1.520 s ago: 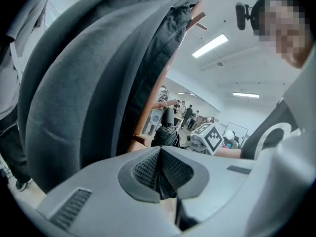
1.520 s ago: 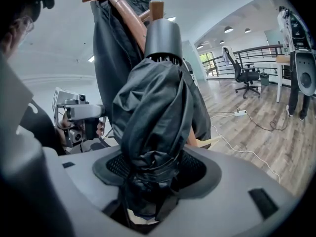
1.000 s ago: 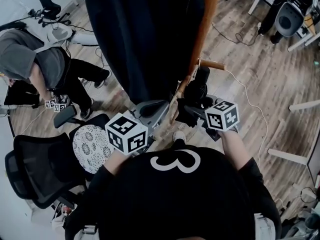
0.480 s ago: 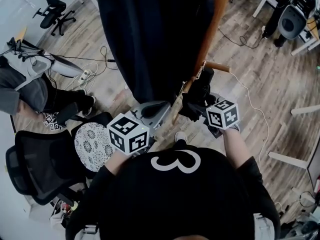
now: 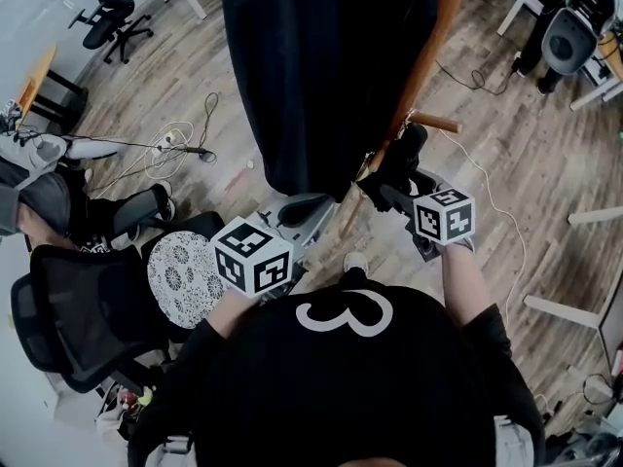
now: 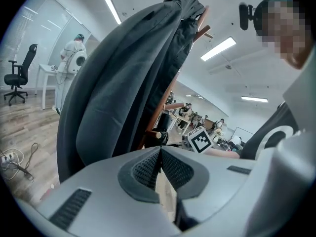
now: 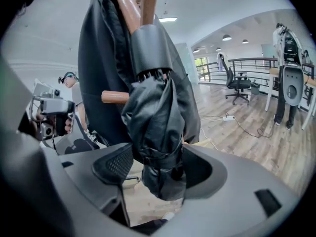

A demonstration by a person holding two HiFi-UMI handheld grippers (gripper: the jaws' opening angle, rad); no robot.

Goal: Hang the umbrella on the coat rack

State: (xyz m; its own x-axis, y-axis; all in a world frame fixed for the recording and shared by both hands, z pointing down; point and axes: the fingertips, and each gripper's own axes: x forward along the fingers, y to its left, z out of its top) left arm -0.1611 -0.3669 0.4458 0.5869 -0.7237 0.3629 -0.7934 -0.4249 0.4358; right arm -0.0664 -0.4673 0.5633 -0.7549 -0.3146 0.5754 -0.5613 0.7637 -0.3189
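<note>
A folded black umbrella (image 7: 157, 117) stands upright between the jaws of my right gripper (image 7: 158, 171), which is shut on its lower part. In the head view the umbrella (image 5: 394, 166) sits just below the short wooden peg (image 5: 434, 123) of the coat rack's brown pole (image 5: 421, 71). In the right gripper view the peg (image 7: 116, 97) juts out left of the umbrella, and the pole (image 7: 148, 1) rises right behind it. A long dark coat (image 5: 316, 66) hangs on the rack. My left gripper (image 5: 290, 214) is low beside the coat, shut (image 6: 160, 168), with nothing in it.
A black mesh office chair (image 5: 73, 309) and a round patterned seat (image 5: 182, 275) stand at my left. Cables (image 5: 170, 149) trail over the wooden floor. A seated person (image 5: 34, 197) is at the far left. White furniture legs (image 5: 584, 214) stand at the right.
My right gripper has carried the umbrella a little up and closer to the peg. The head view has shifted, so the seated person has slid toward the left edge.
</note>
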